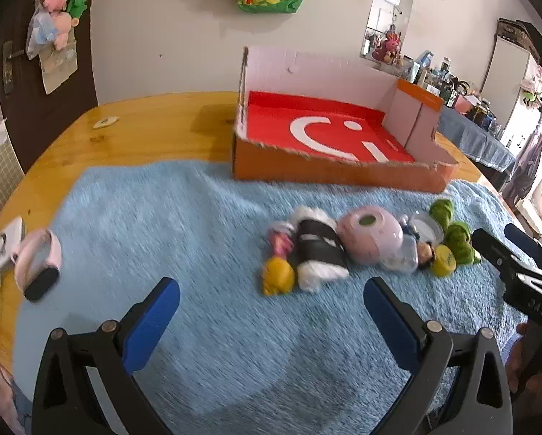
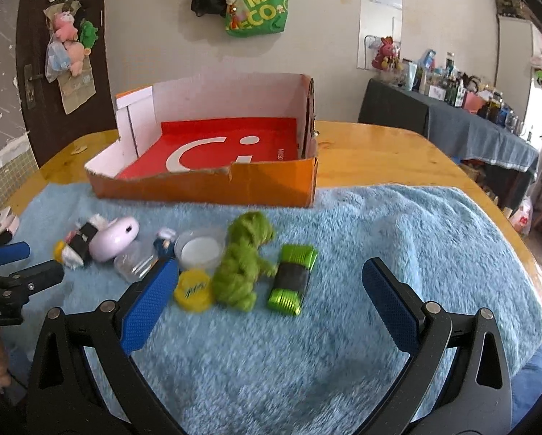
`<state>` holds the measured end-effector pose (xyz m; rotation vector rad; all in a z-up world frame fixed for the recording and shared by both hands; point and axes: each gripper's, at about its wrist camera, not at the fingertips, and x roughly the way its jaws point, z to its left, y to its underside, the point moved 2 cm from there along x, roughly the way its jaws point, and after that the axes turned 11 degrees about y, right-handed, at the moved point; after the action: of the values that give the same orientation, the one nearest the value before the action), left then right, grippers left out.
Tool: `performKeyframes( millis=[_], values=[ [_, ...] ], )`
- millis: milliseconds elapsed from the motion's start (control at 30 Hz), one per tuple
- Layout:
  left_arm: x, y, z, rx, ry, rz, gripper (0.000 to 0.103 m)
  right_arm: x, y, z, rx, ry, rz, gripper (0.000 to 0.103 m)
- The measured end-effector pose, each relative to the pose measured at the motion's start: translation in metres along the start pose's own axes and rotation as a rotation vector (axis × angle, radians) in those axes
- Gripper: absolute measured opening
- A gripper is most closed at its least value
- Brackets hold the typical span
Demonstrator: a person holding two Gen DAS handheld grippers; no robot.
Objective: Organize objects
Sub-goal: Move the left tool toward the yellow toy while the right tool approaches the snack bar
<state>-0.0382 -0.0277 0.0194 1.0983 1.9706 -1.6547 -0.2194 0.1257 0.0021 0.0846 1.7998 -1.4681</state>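
Since nothing had gone into the orange box yet, the job looked like it was right at the start, with the whole pile of small stuff sitting in a loose row on the fluffy blue towel just in front of it. Closest to the right gripper were the green car and the green plush dinosaur, touching each other, with a yellow lid and a clear round tub just beside the dino. Further along sat a pink round gadget, a black-and-white plush and a yellow figure, all bunched together; the bits between them were too blurry to name.

My take on doing this step well: go for the car first, since it's on the end of the row and firm. Come down across its narrow sides, not lengthwise, and keep clear of the dino's arm so it doesn't get dragged along. The towel is squishy, so press in a little before closing.

Both grippers hovered low over the towel, angled forward toward the box, fingers spread wide and carrying nothing. The left gripper sat off toward the plush end, with the right one near the car. The wooden surface showed around the towel.
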Motion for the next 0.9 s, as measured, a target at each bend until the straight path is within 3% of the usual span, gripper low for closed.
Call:
performKeyframes(
  millis=[467,900],
  values=[
    [0.015,-0.024,0.032,0.024,0.011,0.191,0.103,0.029,-0.014,-0.036,0.034,-0.020,0.162,0.103],
    [0.033,-0.025,0.036,0.079,-0.011,0.264,0.103,0.045,0.002,-0.036,-0.062,-0.014,0.259,0.103]
  ],
)
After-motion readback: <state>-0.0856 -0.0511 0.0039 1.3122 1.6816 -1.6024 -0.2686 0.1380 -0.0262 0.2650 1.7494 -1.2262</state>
